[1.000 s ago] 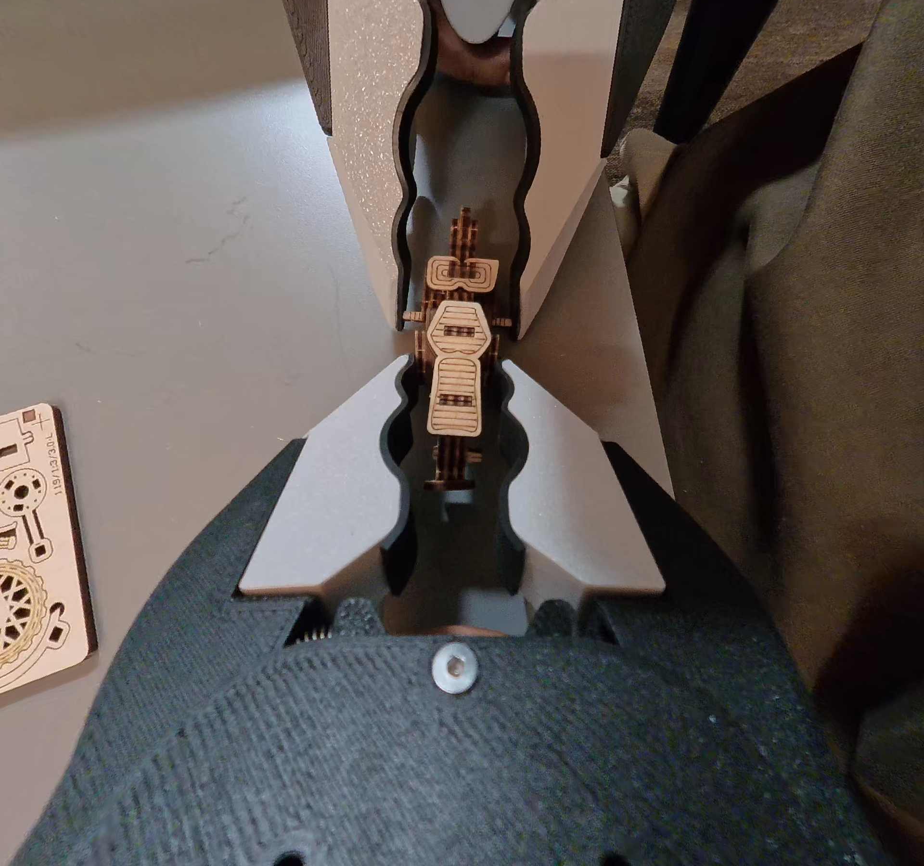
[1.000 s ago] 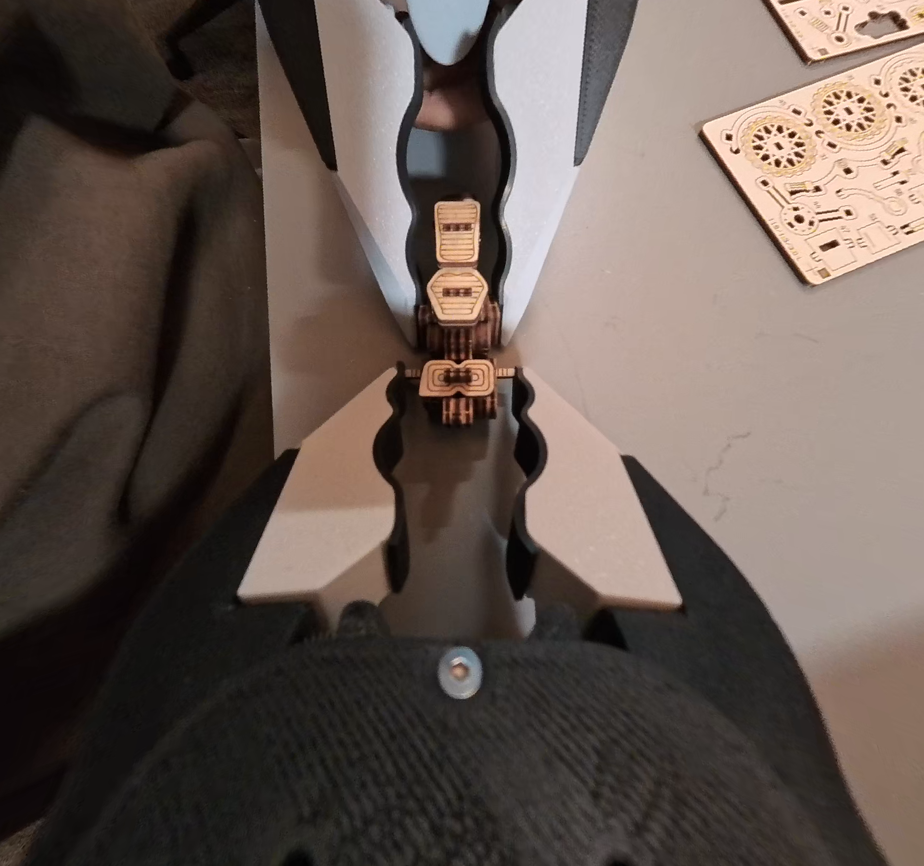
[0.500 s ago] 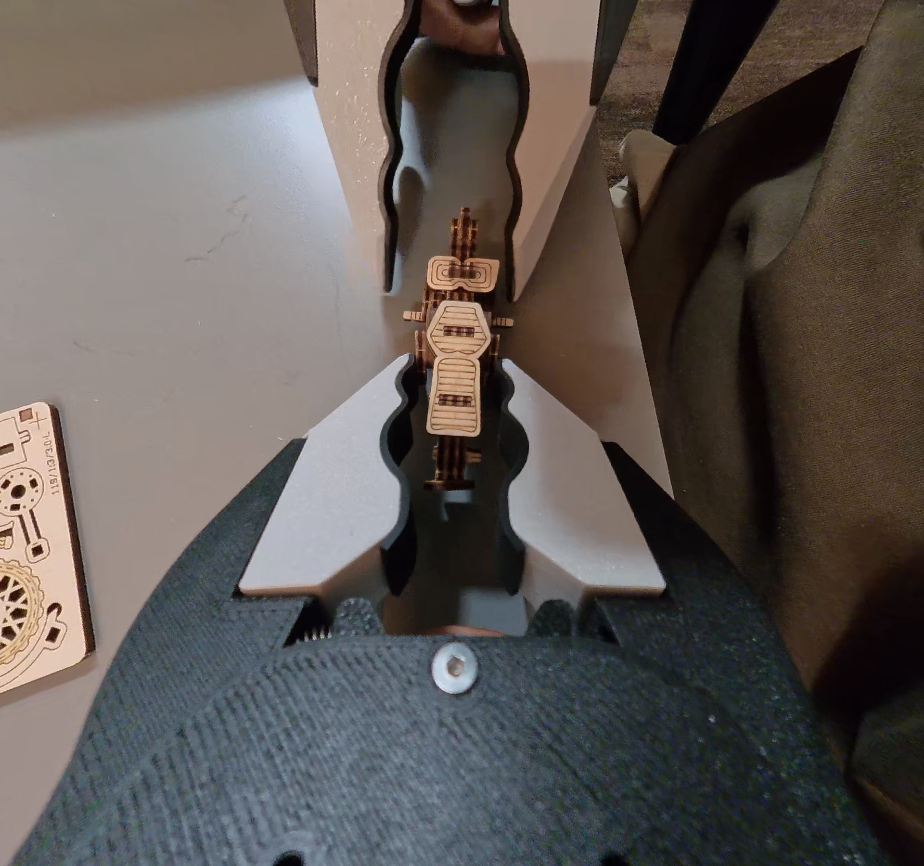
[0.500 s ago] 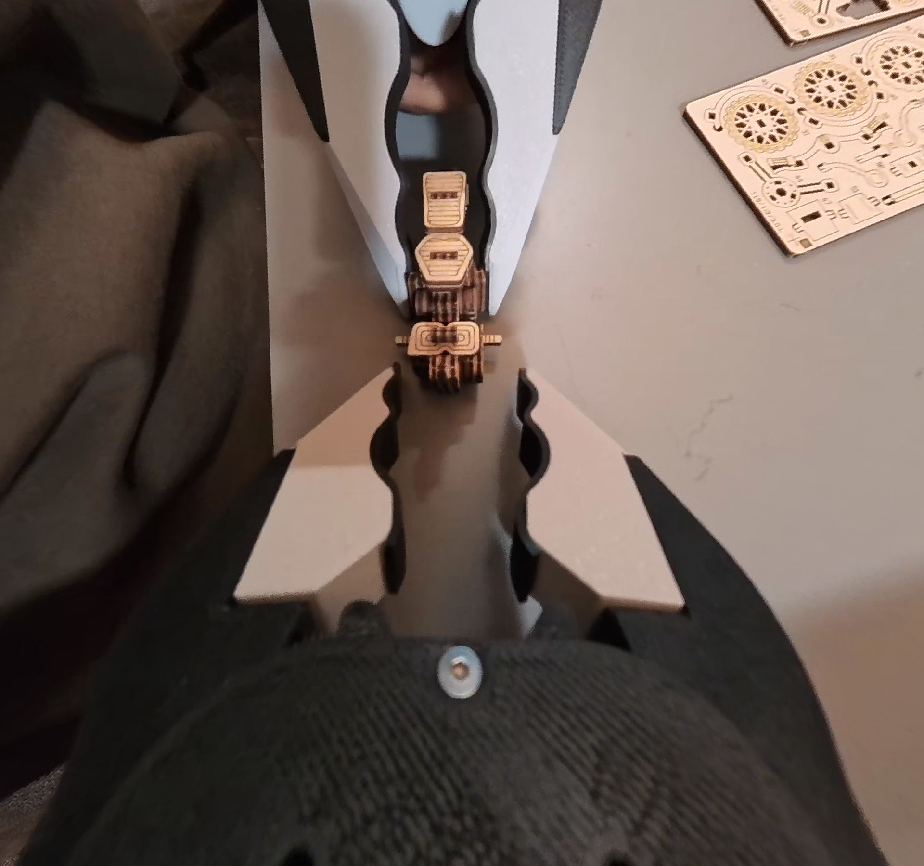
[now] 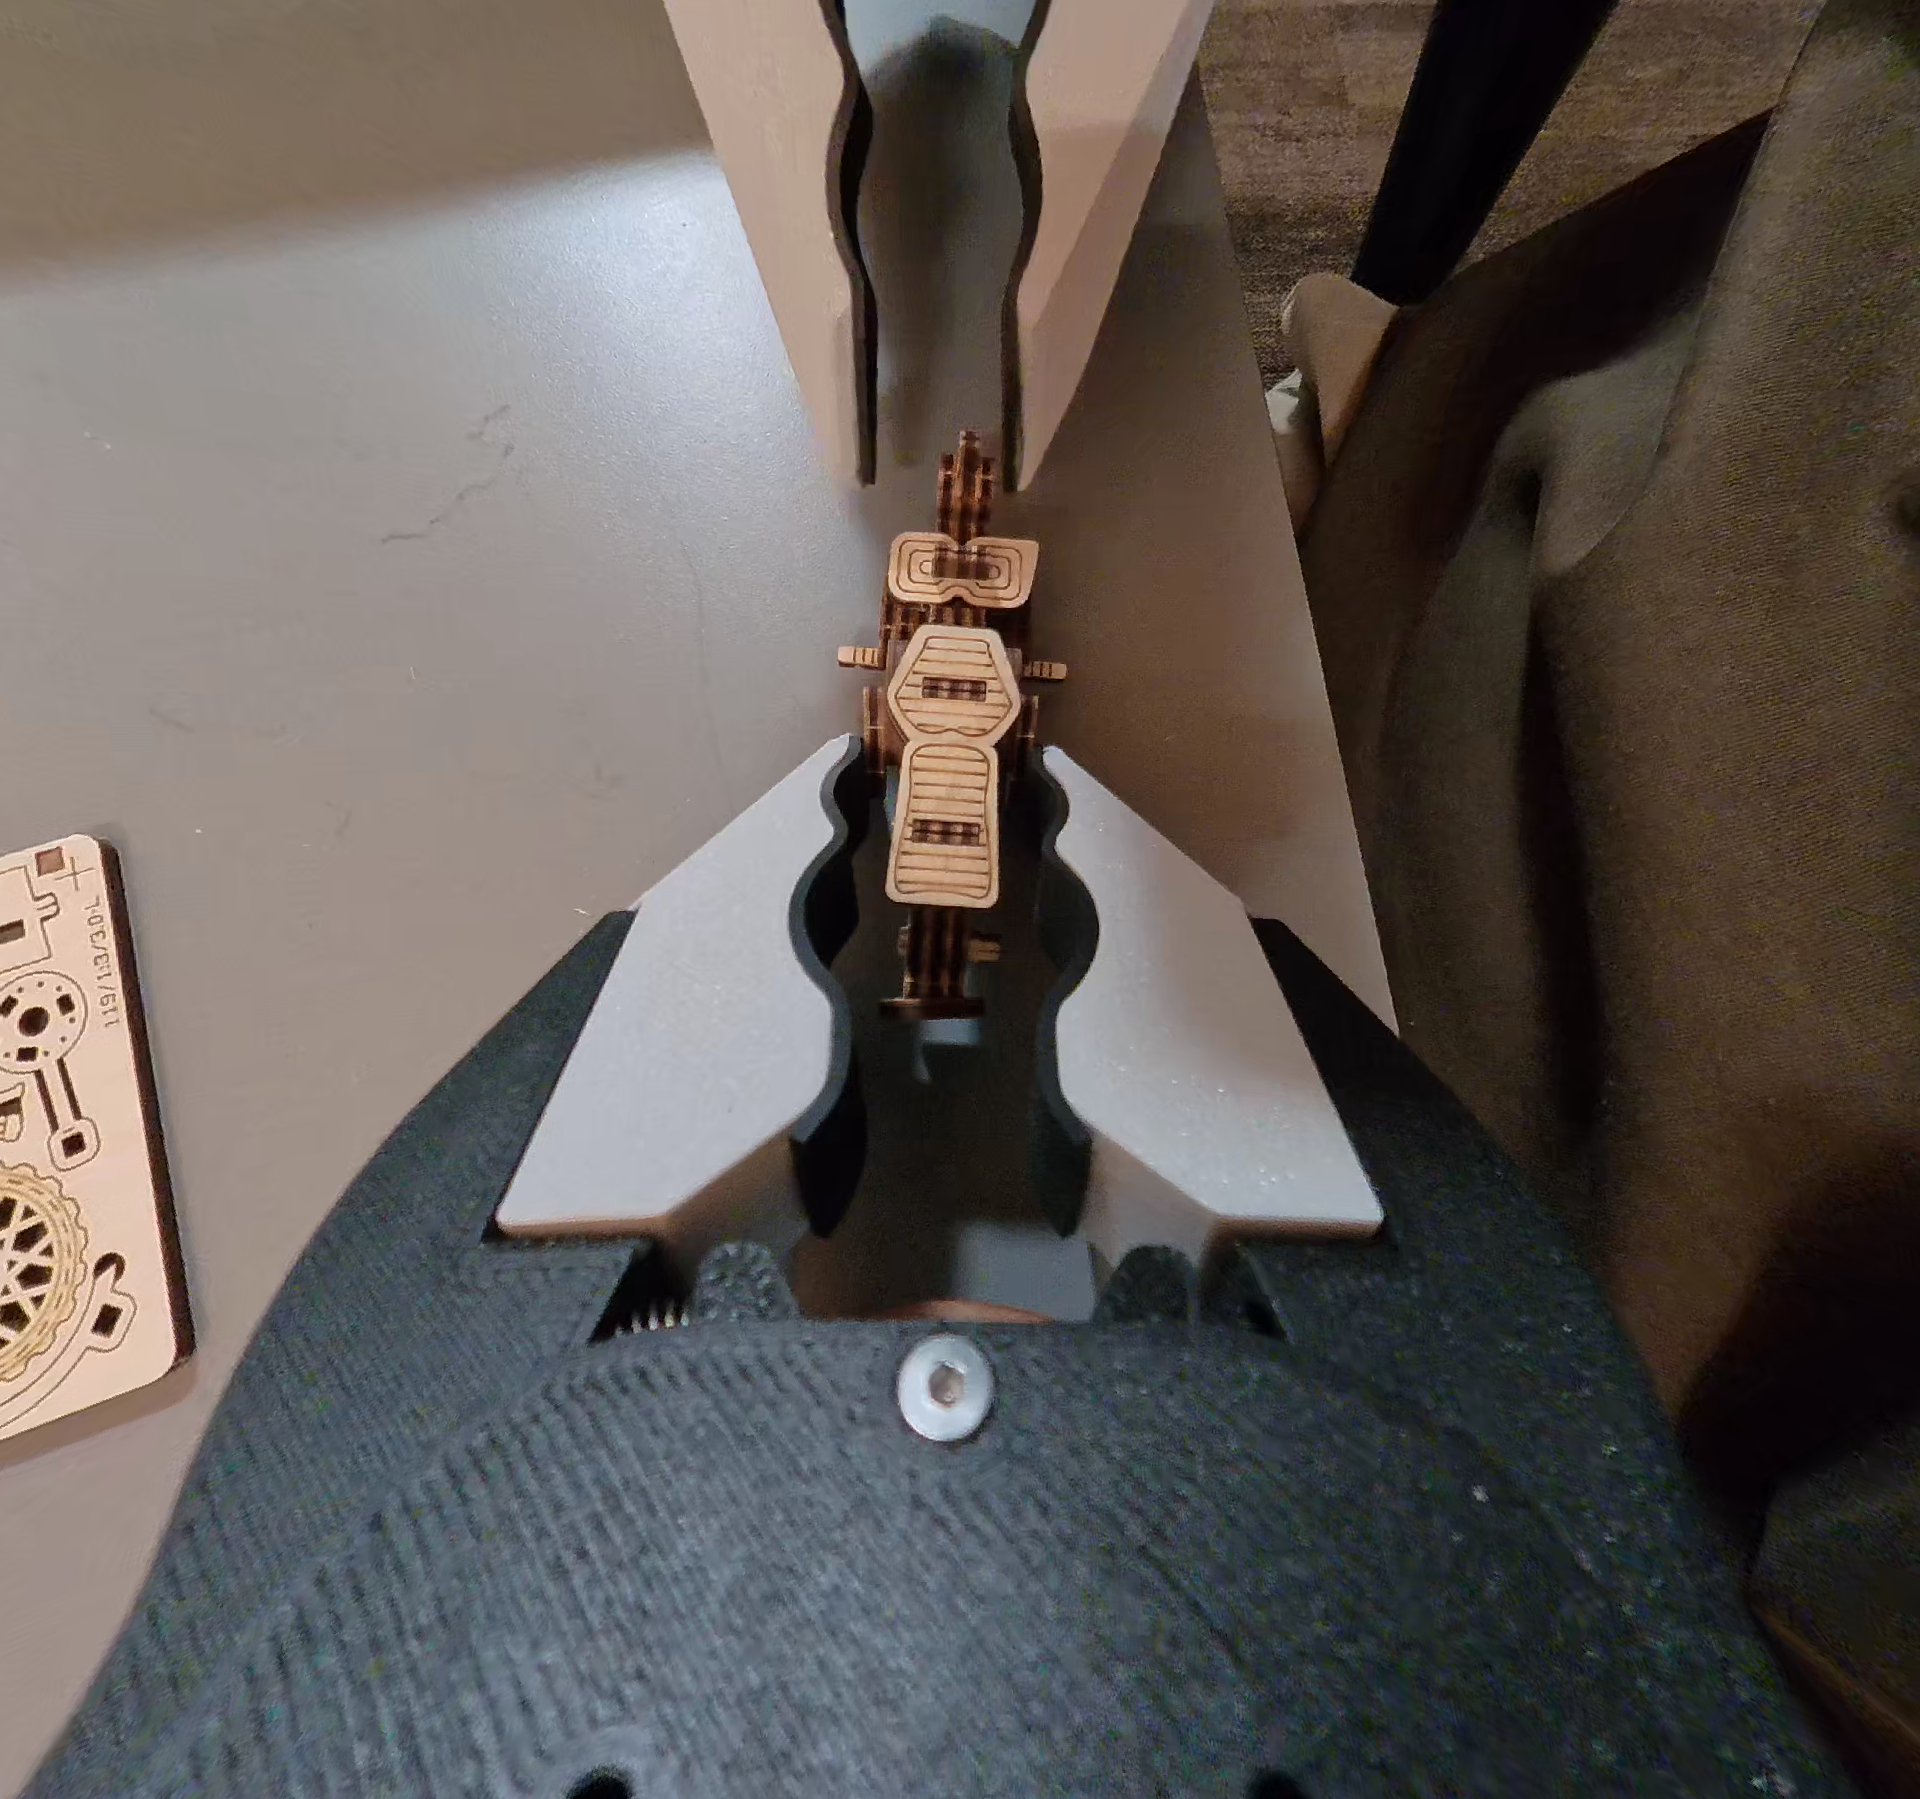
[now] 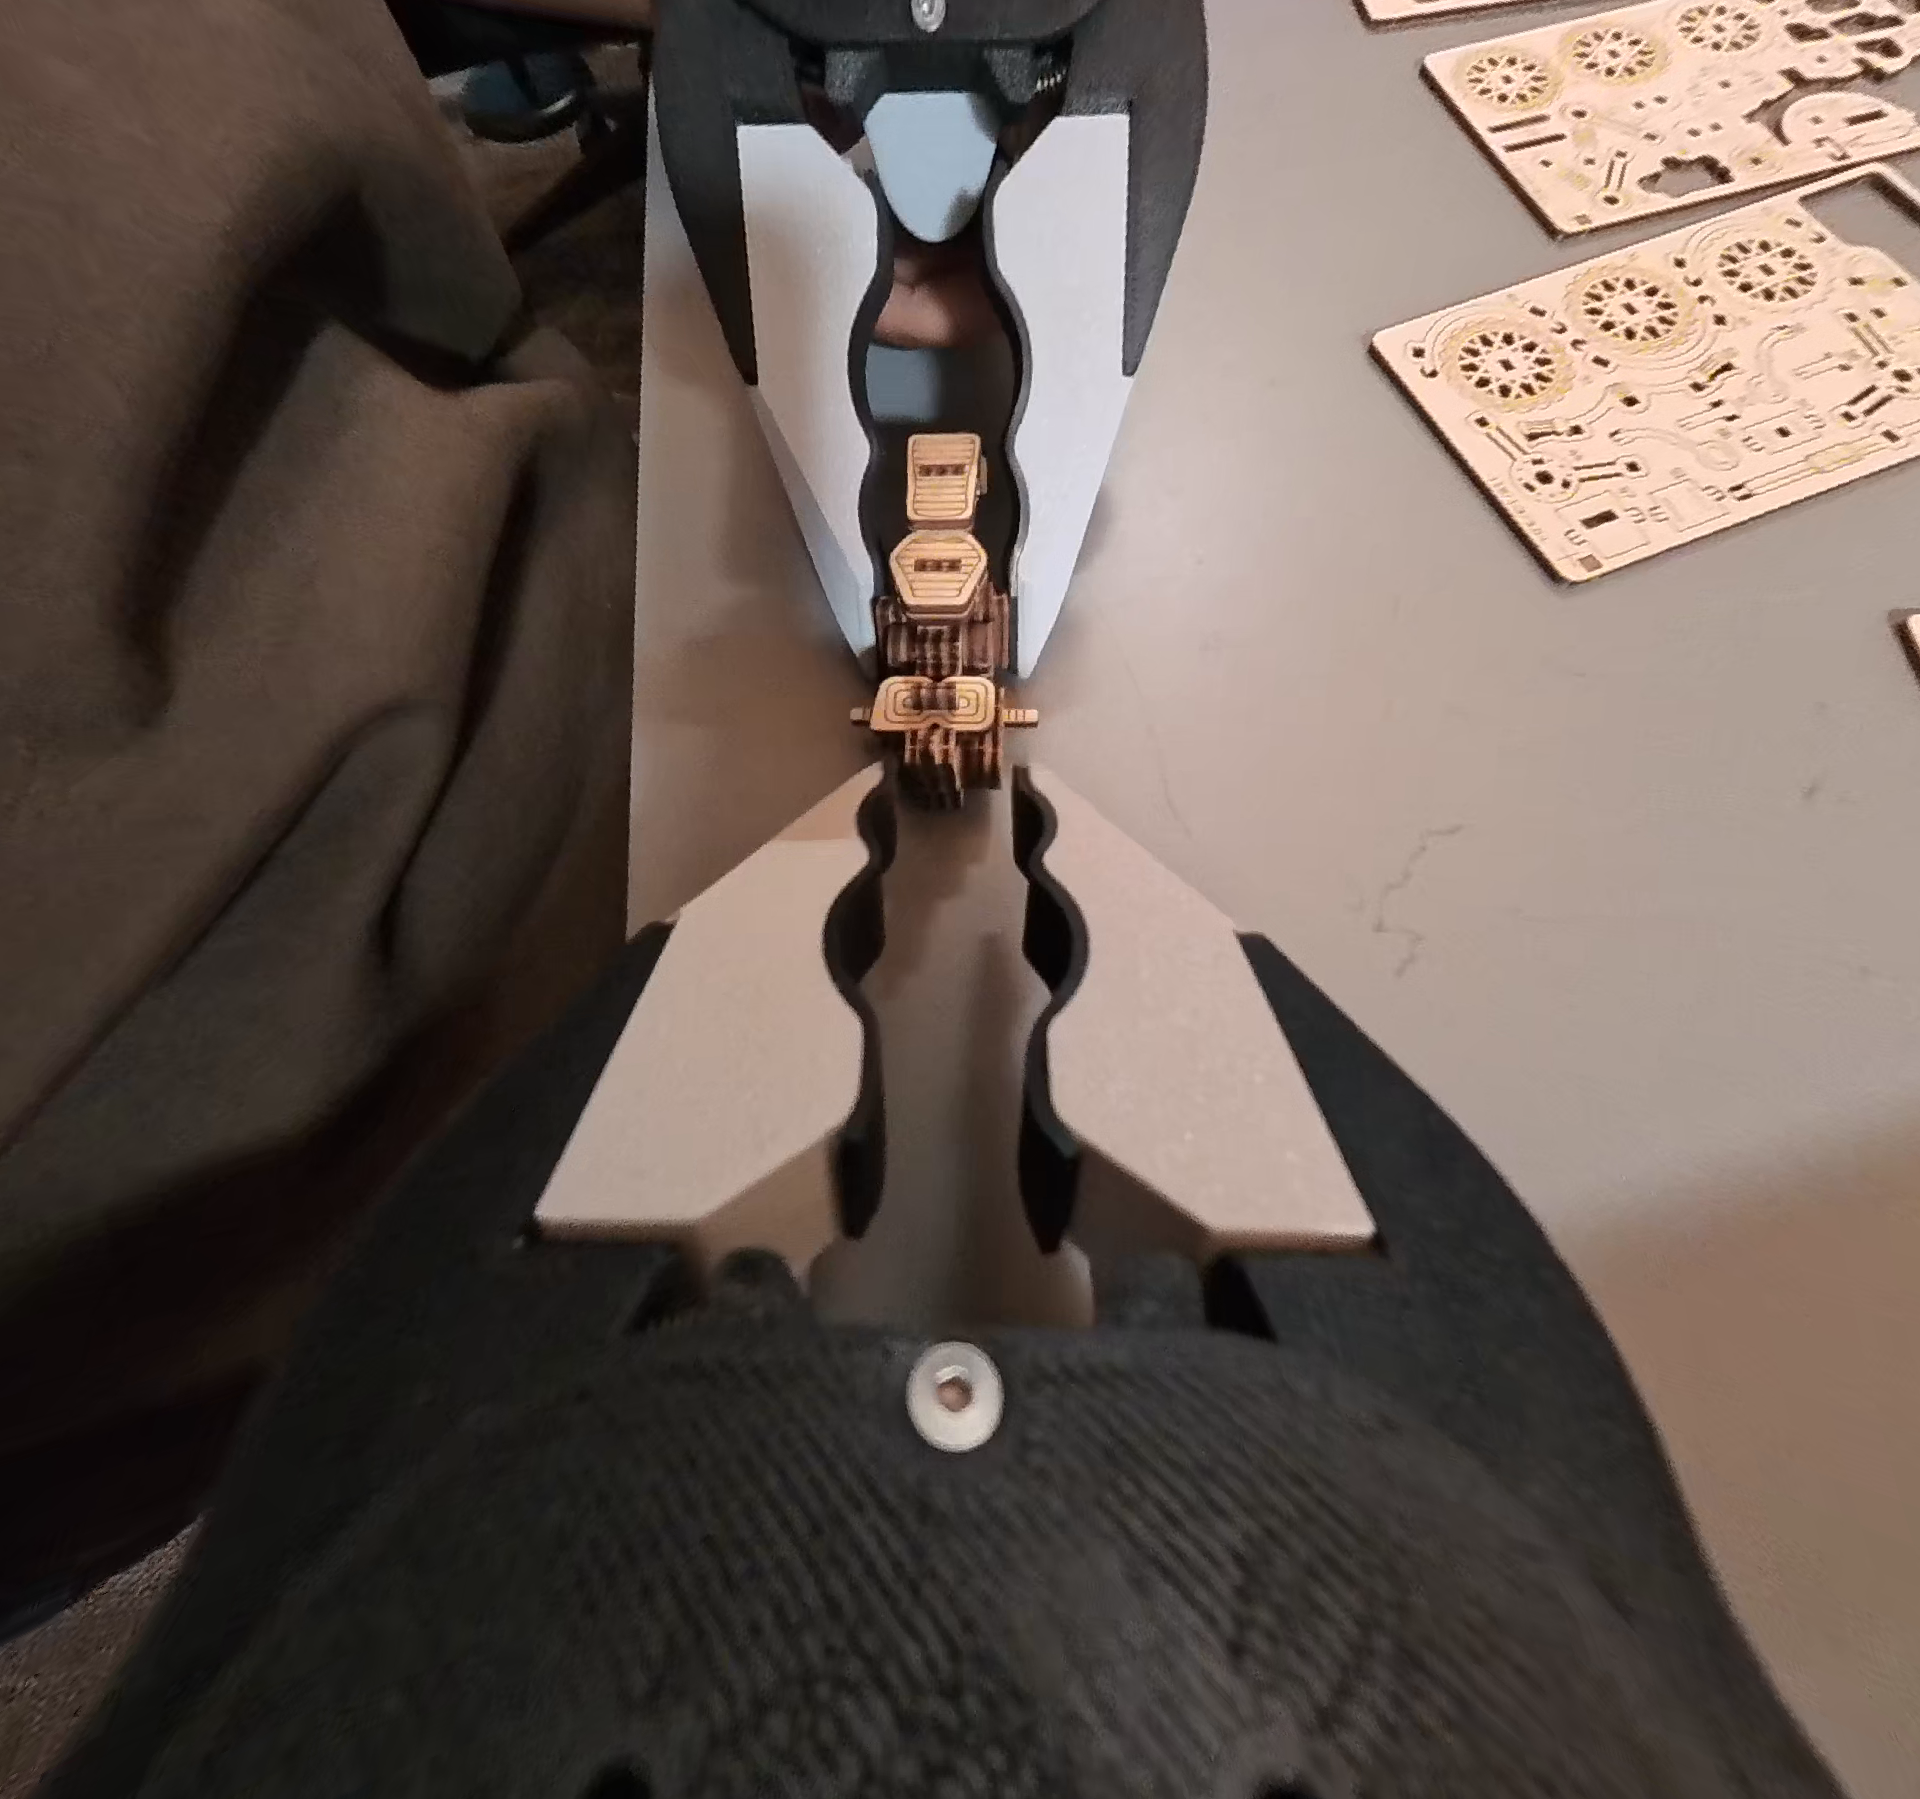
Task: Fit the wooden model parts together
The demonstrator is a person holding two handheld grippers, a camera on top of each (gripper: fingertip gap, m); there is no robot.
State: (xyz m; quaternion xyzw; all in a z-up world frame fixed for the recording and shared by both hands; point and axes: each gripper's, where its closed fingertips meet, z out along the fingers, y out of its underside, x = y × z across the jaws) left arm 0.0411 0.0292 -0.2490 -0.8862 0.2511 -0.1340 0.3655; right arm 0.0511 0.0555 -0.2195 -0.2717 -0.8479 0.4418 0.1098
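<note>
A small wooden model, shaped like a motorbike with a ribbed seat, is held level above the grey table. My left gripper is shut on its middle and rear. In the right wrist view the left gripper comes in from the top with the model in its jaws. My right gripper faces it; its jaws stand a narrow gap apart, empty. The model's front end lies just between their tips, not visibly touched. The right gripper also shows in the left wrist view.
Several flat wooden part sheets lie on the table at the right gripper's far right. Another sheet lies at the left gripper's left. Olive-brown cloth hangs past the table edge, also seen in the right wrist view. A black leg stands beyond.
My right gripper has let go of the model's front, drawn back along it and narrowed its jaws. My left gripper still holds the model in place.
</note>
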